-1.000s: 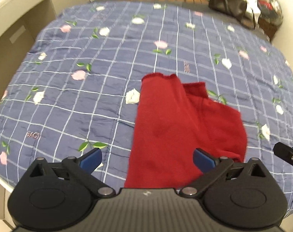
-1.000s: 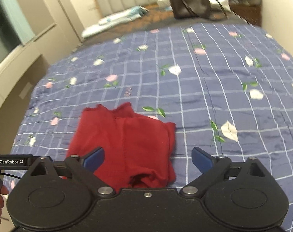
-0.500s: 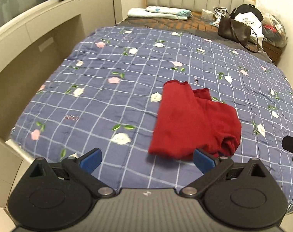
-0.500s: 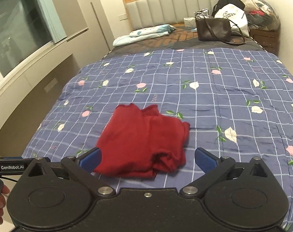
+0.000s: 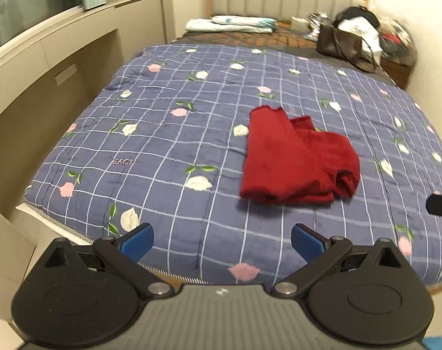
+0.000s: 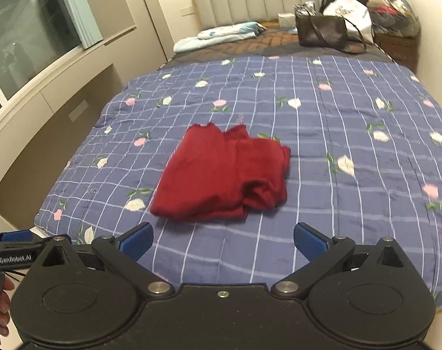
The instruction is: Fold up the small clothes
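A small red garment (image 5: 296, 157) (image 6: 223, 175) lies folded on the blue checked quilt (image 5: 177, 145) (image 6: 337, 134), near the bed's foot end. My left gripper (image 5: 222, 240) is open and empty, held back over the quilt's near edge, well short of the garment. The right gripper (image 6: 223, 242) is open too, with nothing between its blue pads, also behind the garment. A black tip of the right gripper (image 5: 439, 205) shows at the right edge of the left wrist view. The left gripper (image 6: 19, 248), held by a hand (image 6: 3, 306), shows at the lower left of the right wrist view.
A padded headboard (image 6: 267, 0) stands at the far end. A dark handbag (image 6: 321, 30) and other bags (image 6: 392, 14) sit at the back right, and light folded bedding (image 6: 221, 35) at the back left. A beige wall ledge under a window (image 5: 46, 67) runs along the left.
Both grippers have pulled back and up from the red garment, which now lies farther off and smaller in both views. The garment itself stays folded in place.
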Tool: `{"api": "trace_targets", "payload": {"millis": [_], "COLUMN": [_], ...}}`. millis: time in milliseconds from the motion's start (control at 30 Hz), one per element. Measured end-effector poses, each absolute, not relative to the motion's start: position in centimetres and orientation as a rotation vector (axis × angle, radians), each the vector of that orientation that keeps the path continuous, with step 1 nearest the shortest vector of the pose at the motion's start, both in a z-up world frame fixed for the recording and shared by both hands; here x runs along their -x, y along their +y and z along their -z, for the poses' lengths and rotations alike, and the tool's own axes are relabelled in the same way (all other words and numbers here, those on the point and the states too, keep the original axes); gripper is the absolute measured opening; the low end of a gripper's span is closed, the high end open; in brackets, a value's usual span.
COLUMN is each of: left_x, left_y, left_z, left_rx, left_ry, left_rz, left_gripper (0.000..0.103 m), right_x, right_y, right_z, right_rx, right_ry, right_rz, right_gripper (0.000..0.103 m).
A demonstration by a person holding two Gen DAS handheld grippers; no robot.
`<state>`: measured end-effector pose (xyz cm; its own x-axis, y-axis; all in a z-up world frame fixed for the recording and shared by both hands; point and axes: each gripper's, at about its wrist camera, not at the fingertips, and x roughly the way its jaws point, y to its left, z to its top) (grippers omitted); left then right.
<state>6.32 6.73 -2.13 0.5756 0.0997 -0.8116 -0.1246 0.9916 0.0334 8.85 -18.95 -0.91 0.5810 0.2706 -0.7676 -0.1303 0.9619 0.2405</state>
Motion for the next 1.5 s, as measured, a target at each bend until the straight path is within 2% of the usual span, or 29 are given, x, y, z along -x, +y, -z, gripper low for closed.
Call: {"api": "trace_targets", "payload": {"millis": [433,1500], "left_x": [-4.3,-3.5], "left_y": [7.9,7.7], "left_z": [2.7,2.7], "left_rx": [-0.028,-0.049], "left_ry": [0.973,0.973], "left_rz": [-0.032,0.012], "left_gripper": [0.103,0.103], "right_x": [-4.0,-2.4], "right_y": [-16.7,-16.8], "right_z": [1.5,0.9], "right_rx": [-0.187,-0.200], "right_ry": [0.979,0.969], "right_rz": [-0.155,-0.138], "right_gripper": [0.102,0.102]}}
